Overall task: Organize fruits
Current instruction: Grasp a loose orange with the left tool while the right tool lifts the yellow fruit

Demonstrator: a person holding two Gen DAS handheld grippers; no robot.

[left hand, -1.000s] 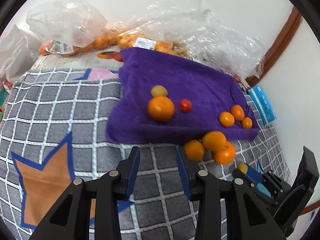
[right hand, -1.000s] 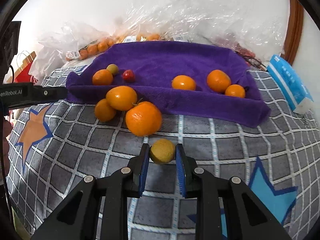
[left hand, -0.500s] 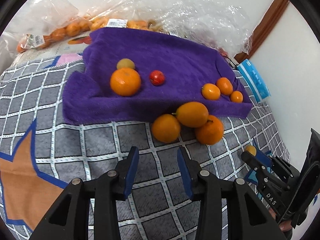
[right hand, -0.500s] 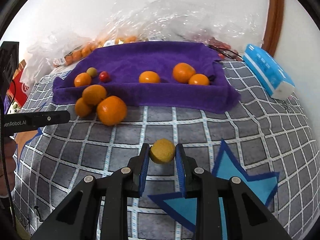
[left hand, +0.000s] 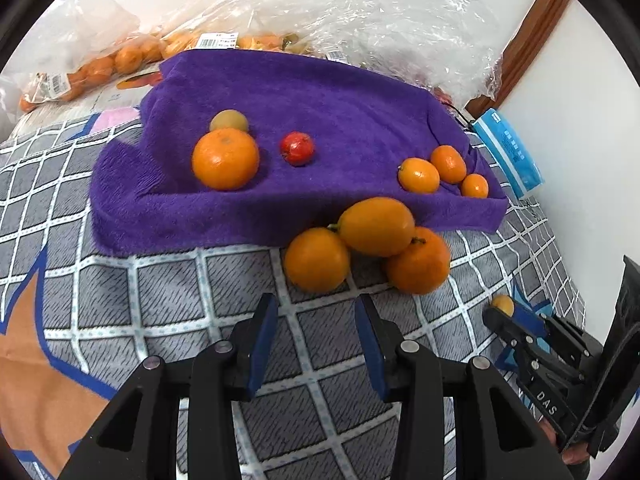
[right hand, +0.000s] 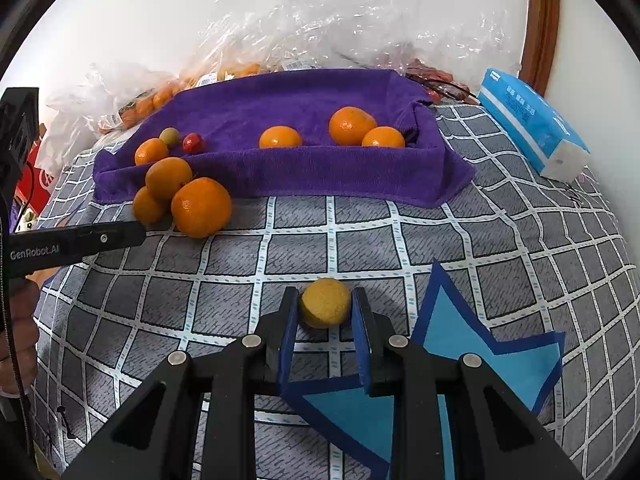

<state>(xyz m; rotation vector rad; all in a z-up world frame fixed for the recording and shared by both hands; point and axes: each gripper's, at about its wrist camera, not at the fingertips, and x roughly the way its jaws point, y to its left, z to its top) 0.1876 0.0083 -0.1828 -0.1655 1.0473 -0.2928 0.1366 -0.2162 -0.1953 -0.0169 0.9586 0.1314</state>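
I observe my right gripper (right hand: 325, 312) pinching a small round dull-yellow fruit (right hand: 325, 302) between its blue pads, held over the grey checked cloth with white grid lines (right hand: 360, 240) that covers the surface, just beside a light-blue star patch edged in dark blue (right hand: 472, 332). My left gripper (left hand: 316, 332) stands spread with nothing between its pads, pointing down at the same cloth, near a loose cluster of three orange mandarins (left hand: 372, 248) that touch one another and lie against the front fold of a purple terry towel (left hand: 320, 96). On the towel's left part I note one large orange mandarin (left hand: 225, 159) with a small yellow-green fruit (left hand: 229, 121) touching it from behind, and a small red fruit (left hand: 297, 148) a little apart to the right. At the towel's right end sit three smaller orange fruits (left hand: 444, 170) close together. Behind the towel lie crumpled clear plastic bags (left hand: 360, 12), some holding further orange fruit with barcode labels. A blue-and-white pack of tissues (right hand: 532, 130) rests on the cloth to the right of the towel, well apart from the fruit. In the left wrist view the right gripper appears at lower right with the yellow fruit at its tip.
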